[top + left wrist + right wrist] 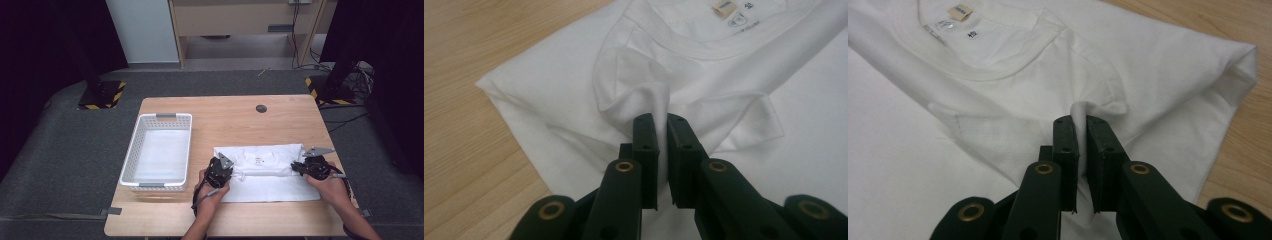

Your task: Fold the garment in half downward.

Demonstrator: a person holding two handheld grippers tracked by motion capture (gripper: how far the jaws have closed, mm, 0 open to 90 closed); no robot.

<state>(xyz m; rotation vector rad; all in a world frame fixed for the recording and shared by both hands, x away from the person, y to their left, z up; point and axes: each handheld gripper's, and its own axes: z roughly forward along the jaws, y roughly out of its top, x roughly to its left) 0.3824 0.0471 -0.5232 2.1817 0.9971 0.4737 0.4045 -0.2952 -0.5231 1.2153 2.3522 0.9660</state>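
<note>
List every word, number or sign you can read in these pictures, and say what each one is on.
Nothing reads clearly.
Tan sewn tag inside the collar of the white T-shirt: text too blurred to read.
Dark size print below that tag: perhaps two characters, too blurred to tell.
Round printed mark with a line of text inside the collar: too small to read.
White basket: no writing seen.

Black fingers (644,150), brass rivets, grey plates.
</note>
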